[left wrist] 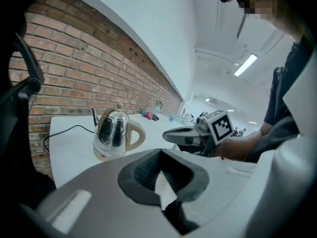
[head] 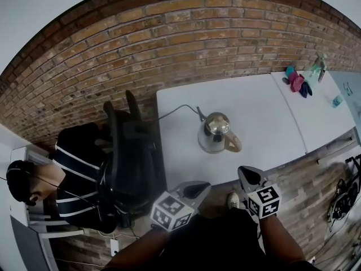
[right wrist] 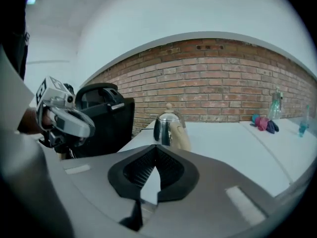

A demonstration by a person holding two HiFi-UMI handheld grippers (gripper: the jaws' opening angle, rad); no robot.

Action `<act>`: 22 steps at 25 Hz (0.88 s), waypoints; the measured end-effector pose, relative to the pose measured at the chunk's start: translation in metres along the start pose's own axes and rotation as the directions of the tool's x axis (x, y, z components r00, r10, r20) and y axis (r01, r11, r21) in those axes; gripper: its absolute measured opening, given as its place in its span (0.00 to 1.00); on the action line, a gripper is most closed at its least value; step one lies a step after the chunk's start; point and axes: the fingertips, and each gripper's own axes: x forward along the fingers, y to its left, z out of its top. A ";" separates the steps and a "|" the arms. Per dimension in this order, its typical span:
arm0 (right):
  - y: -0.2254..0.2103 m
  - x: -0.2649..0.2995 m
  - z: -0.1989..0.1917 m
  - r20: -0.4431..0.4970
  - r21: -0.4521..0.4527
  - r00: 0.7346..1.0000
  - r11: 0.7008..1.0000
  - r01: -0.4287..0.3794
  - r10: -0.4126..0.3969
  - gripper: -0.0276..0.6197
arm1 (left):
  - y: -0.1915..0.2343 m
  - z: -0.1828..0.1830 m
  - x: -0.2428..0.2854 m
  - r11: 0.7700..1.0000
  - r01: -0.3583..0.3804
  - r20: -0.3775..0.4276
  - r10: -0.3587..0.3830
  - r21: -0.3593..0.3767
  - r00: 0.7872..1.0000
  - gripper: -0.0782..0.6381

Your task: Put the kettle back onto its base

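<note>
Head view, lower middle: left gripper (head: 200, 188) jaws together, empty. Steel kettle (head: 216, 133) mid-frame on white table (head: 265, 112), apparently already on its base (left wrist: 105, 156). Rigid, slick, probably weighty; take the tan handle (head: 233, 143). Right gripper (head: 248, 176) closed, empty.

- Head view: we look steeply down from above the white table (head: 265, 112).
- Both gripper views: we look low across it; all three share the kettle (head: 216, 131).
</note>
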 end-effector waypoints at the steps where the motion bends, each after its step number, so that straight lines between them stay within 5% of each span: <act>1: 0.005 -0.003 0.001 0.009 0.026 1.000 0.999 -0.020 0.020 0.09 | 0.001 0.000 0.000 1.000 -0.003 0.002 0.003 0.000 1.000 0.11; 11: 0.001 -0.031 0.012 0.023 -0.019 0.985 0.985 -0.169 0.170 0.09 | -0.012 0.012 0.019 0.991 -0.125 0.061 0.127 -0.039 0.990 0.11; 22: -0.036 -0.108 -0.006 0.010 -0.086 0.941 0.938 -0.335 0.337 0.08 | -0.076 0.016 0.067 0.950 -0.294 0.122 0.306 -0.104 0.944 0.11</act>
